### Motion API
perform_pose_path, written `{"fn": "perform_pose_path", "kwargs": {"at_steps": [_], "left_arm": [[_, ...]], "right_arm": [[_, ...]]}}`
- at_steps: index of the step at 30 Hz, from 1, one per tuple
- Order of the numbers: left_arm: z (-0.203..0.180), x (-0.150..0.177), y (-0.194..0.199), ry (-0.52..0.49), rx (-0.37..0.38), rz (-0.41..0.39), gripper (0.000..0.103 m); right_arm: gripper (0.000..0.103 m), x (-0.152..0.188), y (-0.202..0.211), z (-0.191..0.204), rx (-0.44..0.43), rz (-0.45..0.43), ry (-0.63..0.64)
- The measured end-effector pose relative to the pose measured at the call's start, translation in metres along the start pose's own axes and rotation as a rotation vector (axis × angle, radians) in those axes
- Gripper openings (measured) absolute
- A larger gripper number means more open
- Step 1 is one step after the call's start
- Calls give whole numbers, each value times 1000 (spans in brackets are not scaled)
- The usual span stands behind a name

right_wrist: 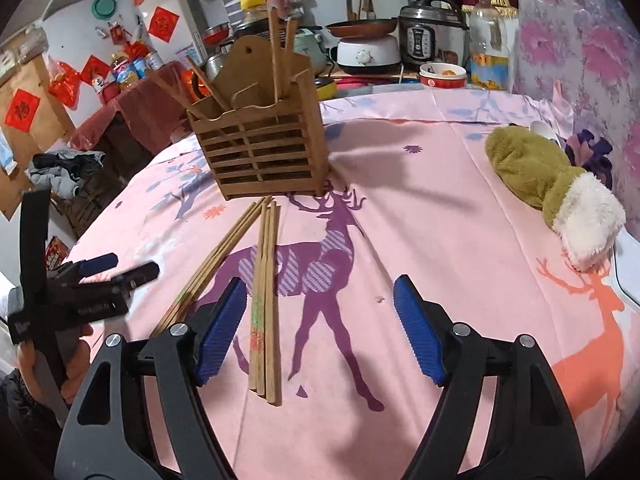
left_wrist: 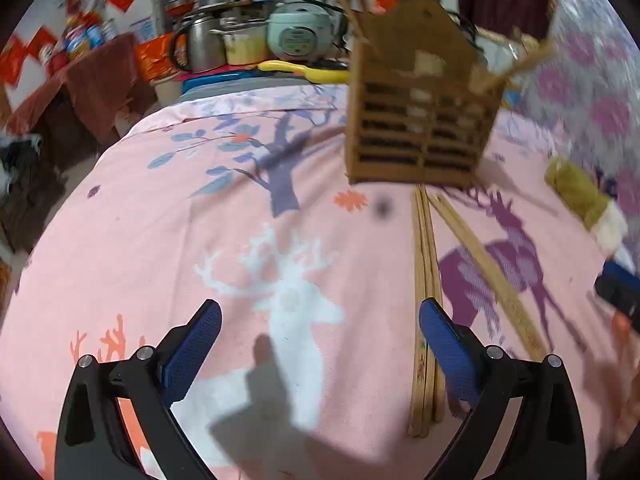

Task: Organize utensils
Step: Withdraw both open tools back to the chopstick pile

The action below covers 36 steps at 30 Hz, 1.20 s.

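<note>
A slatted wooden utensil holder (left_wrist: pixel 420 120) (right_wrist: pixel 264 148) stands on the pink deer-print cloth, with a few chopsticks (right_wrist: pixel 276 56) standing in it. Several loose wooden chopsticks (left_wrist: pixel 426 312) (right_wrist: pixel 264 300) lie on the cloth in front of it, in two bunches. My left gripper (left_wrist: pixel 320 344) is open and empty, just left of the nearer bunch; it also shows in the right wrist view (right_wrist: pixel 116 266). My right gripper (right_wrist: pixel 320 320) is open and empty, low over the cloth, with the chopstick ends beside its left finger (right_wrist: pixel 220 332).
An olive and white plush toy (right_wrist: pixel 556 188) (left_wrist: pixel 580 196) lies at the right of the table. Cookers, pots, a bowl (right_wrist: pixel 442 74) and bottles crowd the counter behind. A patterned curtain (right_wrist: pixel 580 40) hangs at right. The table edge drops off at left.
</note>
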<state>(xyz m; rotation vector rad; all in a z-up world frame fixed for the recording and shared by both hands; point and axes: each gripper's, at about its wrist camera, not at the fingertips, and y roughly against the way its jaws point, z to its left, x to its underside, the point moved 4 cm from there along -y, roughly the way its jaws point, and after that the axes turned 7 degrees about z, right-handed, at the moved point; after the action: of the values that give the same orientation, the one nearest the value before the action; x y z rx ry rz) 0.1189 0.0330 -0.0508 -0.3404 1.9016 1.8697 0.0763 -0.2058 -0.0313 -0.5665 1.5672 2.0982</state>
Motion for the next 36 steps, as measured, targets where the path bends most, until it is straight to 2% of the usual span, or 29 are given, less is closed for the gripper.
{"fn": "perform_pose_path", "kwargs": {"at_steps": [3, 12, 23, 31, 36], "left_arm": [[-7, 6, -5, -45, -35, 17, 97], [-12, -2, -15, -43, 36, 60, 97], [-15, -3, -32, -37, 68, 112, 98], [-4, -8, -37, 9, 50, 112, 98], [-11, -5, -37, -28, 40, 116, 98]], "right_arm": [[81, 1, -2, -2, 8, 8, -13], [84, 2, -11, -11, 10, 52, -60], [84, 4, -17, -27, -23, 89, -153], [84, 3, -18, -26, -18, 95, -152], [84, 4, -19, -28, -18, 96, -160]]}}
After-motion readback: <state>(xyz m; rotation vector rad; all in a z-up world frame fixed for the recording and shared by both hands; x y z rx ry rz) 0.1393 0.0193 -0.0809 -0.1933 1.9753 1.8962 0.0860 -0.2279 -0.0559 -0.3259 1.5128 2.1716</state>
